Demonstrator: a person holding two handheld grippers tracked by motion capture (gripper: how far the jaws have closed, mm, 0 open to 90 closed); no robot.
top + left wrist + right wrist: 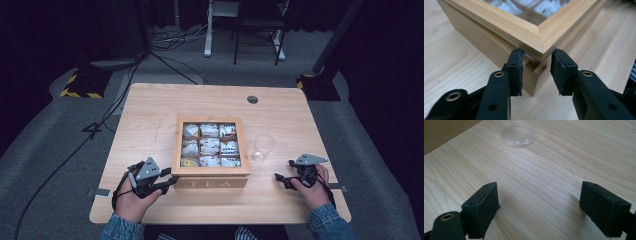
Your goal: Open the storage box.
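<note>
A wooden tea box [210, 183] marked TEA stands shut in the middle of the table, and tea bags show through its glass lid [210, 145]. My left gripper [170, 181] is at the box's front left corner. In the left gripper view it [537, 55] is open, its jaws straddling the lid's corner [540, 37], and the left pad [516, 68] touches just under the lid's edge. A clear plastic cup [263, 146] stands upright right of the box. My right gripper [283, 170] rests near the front right of the table, wide open [540, 192] over bare wood, with the cup's base [517, 135] ahead.
The light wooden table [150, 110] has a round cable hole [252, 99] at the back. Free surface lies left of the box and behind it. Cables [105, 120] run over the grey floor at the left, and yellow-black striped stand feet [80, 87] sit beyond the table's far corners.
</note>
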